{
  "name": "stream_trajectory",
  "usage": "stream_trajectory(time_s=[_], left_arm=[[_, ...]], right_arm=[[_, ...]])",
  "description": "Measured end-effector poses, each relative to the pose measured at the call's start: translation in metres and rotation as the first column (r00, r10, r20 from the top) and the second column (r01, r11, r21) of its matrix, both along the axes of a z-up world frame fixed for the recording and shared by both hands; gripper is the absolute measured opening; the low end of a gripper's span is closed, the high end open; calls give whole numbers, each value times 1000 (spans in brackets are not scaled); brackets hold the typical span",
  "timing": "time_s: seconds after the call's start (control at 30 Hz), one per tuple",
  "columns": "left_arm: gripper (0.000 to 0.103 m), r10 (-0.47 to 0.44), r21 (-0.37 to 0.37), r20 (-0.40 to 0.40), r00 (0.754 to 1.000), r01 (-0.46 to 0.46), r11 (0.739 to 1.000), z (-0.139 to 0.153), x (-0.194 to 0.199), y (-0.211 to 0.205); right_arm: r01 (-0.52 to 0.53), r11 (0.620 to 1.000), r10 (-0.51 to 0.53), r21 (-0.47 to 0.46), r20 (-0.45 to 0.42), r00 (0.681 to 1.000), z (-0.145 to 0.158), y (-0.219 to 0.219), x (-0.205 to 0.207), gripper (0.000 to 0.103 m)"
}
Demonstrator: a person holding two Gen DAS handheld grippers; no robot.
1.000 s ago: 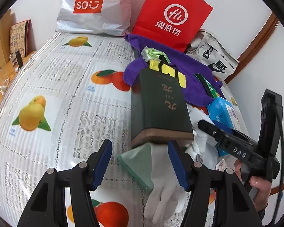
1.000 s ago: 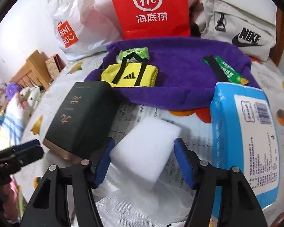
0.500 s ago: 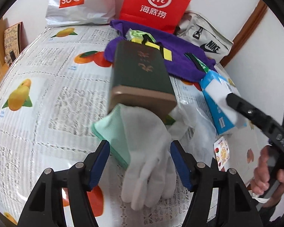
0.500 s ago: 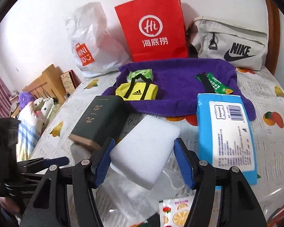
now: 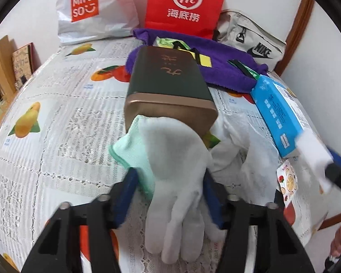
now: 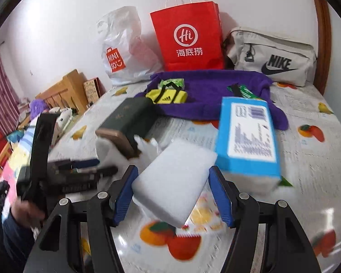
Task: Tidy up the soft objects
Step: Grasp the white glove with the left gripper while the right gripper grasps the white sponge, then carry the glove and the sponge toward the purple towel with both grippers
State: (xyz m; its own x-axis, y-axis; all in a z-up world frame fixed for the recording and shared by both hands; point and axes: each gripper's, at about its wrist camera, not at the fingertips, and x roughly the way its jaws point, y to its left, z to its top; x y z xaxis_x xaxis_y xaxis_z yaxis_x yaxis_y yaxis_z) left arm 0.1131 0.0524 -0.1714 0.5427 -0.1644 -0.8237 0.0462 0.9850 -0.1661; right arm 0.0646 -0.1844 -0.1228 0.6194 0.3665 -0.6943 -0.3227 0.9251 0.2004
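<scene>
A white glove (image 5: 177, 159) lies over a mint green cloth (image 5: 129, 157) on the fruit-print tablecloth (image 5: 63, 136), its cuff against a dark green tin (image 5: 168, 84). My left gripper (image 5: 169, 177) straddles the glove with its jaws closing. The left pad (image 5: 127, 195) meets the cloth and the right pad touches the glove's edge. My right gripper (image 6: 172, 173) is shut on a white sponge block (image 6: 175, 177), held above the table. In the right wrist view the left gripper (image 6: 104, 166) sits low at the tin's (image 6: 127, 118) end. The sponge (image 5: 313, 150) shows at the left wrist view's right edge.
A purple towel (image 6: 216, 91) at the back carries a yellow pouch (image 6: 168, 95) and green packets. A blue wipes pack (image 6: 247, 134) lies on the right. A red paper bag (image 6: 188, 38), a white plastic bag (image 6: 122, 52) and a grey bag (image 6: 272, 61) stand along the wall. A second white glove (image 5: 245, 150) lies beside the tin.
The left gripper came forward and down over the glove, and its jaws narrowed onto it. The right gripper rose and drew back with the sponge.
</scene>
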Motion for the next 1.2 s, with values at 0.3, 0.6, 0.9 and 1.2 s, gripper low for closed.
stream_trajectory(time_s=[0.3, 0.6, 0.9, 1.2], left_arm=[[21, -1, -12, 8, 1000, 1, 1000, 2, -12, 4], [26, 2, -14, -6, 1000, -2, 1000, 2, -19, 7], [15, 3, -63, 18, 1000, -2, 998, 5, -12, 13], [14, 5, -98, 72, 997, 2, 995, 32, -27, 20]], right_arm=[[136, 984, -143, -119, -51, 988, -42, -46, -16, 63], [178, 974, -195, -139, -121, 973, -66, -65, -12, 65], [217, 971, -227, -104, -98, 969, -69, -67, -4, 56], [189, 977, -196, -95, -74, 978, -51, -63, -12, 55]])
